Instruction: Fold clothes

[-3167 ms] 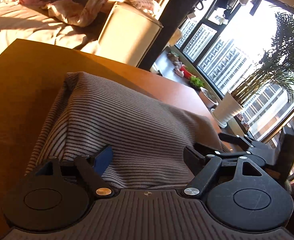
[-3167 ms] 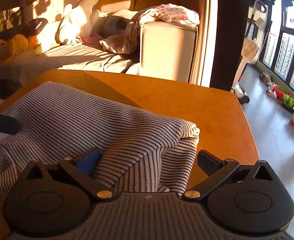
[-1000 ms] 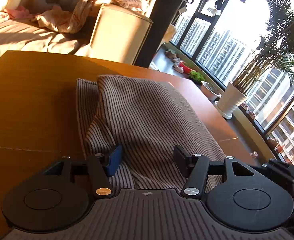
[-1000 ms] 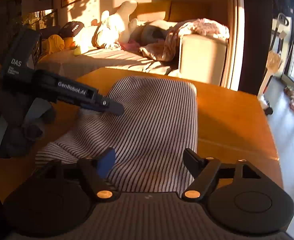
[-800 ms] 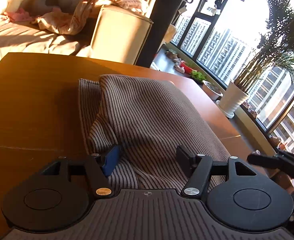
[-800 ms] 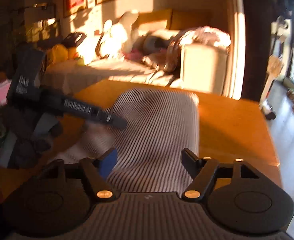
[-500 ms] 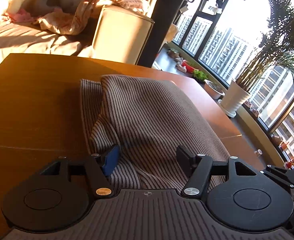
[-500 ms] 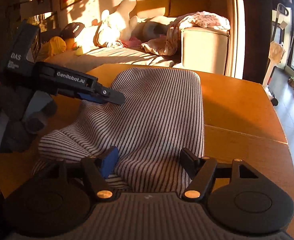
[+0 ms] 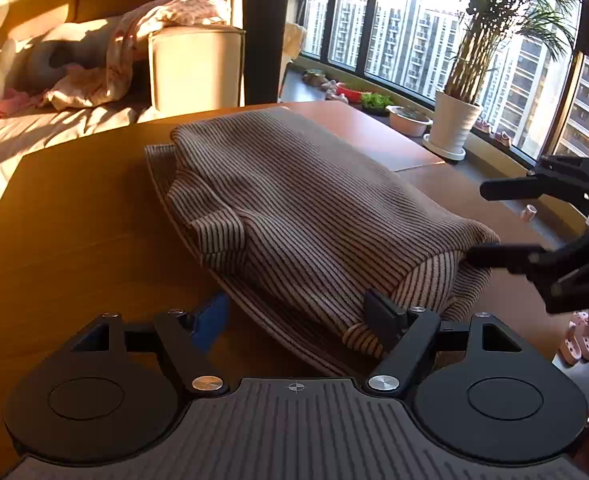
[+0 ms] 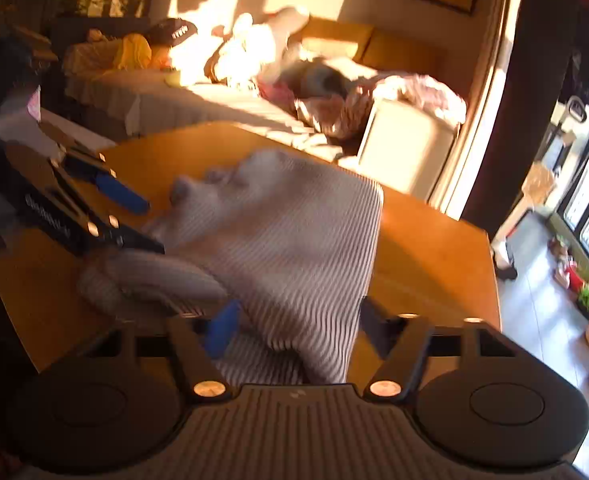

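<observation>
A brown-and-white striped garment [image 9: 302, 208] lies folded in a thick bundle on the wooden table [image 9: 74, 232]. My left gripper [image 9: 296, 318] is open at the bundle's near edge, and the cloth's corner rests against its black right finger [image 9: 382, 314]. My right gripper [image 9: 477, 224] shows at the right, open, with its lower finger touching the bundle's end. The right wrist view is blurred: the garment [image 10: 294, 236] lies between the wide-apart fingers of my right gripper [image 10: 298, 324]. My left gripper [image 10: 152, 227] is open at the cloth's left side.
A sofa [image 10: 222, 108] with blankets and soft toys stands beyond the table's far edge. A potted palm [image 9: 454, 128] and small pots line the window sill on the right. The table's right edge [image 10: 490, 280] drops to the floor.
The left gripper has drawn back and left, so the cloth now sits by its right finger. The right gripper has swung quickly to the bundle's end, blurring its view. Both stay open.
</observation>
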Demonstrator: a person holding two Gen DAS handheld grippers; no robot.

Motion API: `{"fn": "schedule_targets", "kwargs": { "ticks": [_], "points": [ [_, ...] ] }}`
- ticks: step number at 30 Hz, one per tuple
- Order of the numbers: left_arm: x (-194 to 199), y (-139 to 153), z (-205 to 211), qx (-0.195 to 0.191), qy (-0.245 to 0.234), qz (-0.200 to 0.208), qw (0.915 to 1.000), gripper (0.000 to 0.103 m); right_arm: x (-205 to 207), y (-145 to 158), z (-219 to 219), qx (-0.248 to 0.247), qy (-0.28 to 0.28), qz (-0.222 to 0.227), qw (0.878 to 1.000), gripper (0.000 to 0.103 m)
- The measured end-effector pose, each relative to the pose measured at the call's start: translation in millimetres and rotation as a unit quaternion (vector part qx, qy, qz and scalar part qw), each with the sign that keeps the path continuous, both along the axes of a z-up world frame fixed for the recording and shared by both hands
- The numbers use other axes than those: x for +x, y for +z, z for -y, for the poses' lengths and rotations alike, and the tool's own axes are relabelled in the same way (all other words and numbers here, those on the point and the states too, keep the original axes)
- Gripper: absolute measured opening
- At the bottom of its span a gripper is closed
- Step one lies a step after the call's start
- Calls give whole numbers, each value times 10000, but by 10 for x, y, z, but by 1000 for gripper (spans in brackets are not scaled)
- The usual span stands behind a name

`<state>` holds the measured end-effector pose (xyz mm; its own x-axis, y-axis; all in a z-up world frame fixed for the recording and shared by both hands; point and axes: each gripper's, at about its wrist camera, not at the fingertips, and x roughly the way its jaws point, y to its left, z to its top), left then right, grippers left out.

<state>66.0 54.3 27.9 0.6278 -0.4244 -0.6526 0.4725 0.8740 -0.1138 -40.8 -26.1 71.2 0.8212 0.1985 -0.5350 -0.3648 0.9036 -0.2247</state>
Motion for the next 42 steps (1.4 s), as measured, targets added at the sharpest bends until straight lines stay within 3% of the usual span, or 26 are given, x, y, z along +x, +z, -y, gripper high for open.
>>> {"fn": "schedule_targets", "kwargs": {
  "ticks": [4, 7, 11, 13, 15, 17, 19, 20, 22, 27, 28, 32, 35, 40, 42],
  "points": [
    [-53, 28, -35, 34, 2, 9, 10000, 80, 80, 40, -139, 152, 269, 96, 9995, 53],
    [-113, 61, -58, 27, 52, 58, 10000, 83, 216, -162, -221, 131, 416, -444, 9981, 53],
    [-180, 141, -181, -98, 195, 160, 9996, 92, 135, -73, -138, 157, 368, -306, 9987, 57],
    [-177, 164, -254, -188, 313, 169, 9992, 94, 33, -14, -129, 152, 482, -122, 9986, 65],
    [-133, 171, -309, -313, 447, 121, 9984, 94, -61, -55, -254, -178, 776, 88, 9968, 72],
    [-76, 177, -355, -464, 594, 33, 9972, 94, -124, -119, -391, -525, 1010, 267, 9931, 72],
    [-45, 184, -384, -595, 671, -39, 9960, 94, -41, 4, -313, -185, 924, 272, 9952, 71],
    [-55, 194, -399, -628, 698, -52, 9956, 94, 0, 66, -274, -15, 880, 274, 9957, 68],
    [-71, 206, -441, -609, 748, -38, 9953, 95, 82, 189, -196, 326, 792, 278, 9959, 37],
    [-95, 194, -593, -716, 968, -85, 9927, 95, 288, 497, -2, 1174, 568, 287, 9910, 17],
    [-84, 182, -620, -786, 1008, -130, 9917, 95, 323, 562, 41, 1337, 524, 294, 9892, 9],
    [-54, 148, -643, -945, 1036, -265, 9898, 95, 332, 735, 192, 1524, 434, 330, 9868, 8],
    [-62, 132, -630, -923, 1021, -277, 9901, 96, 213, 576, 72, 908, 535, 280, 9940, 10],
    [-74, 122, -619, -899, 1044, -290, 9900, 96, -21, 240, -194, 66, 877, 100, 9961, 61],
    [-71, 129, -594, -889, 1042, -293, 9901, 96, -128, 69, -330, -172, 1081, -15, 9940, 64]
  ]
}}
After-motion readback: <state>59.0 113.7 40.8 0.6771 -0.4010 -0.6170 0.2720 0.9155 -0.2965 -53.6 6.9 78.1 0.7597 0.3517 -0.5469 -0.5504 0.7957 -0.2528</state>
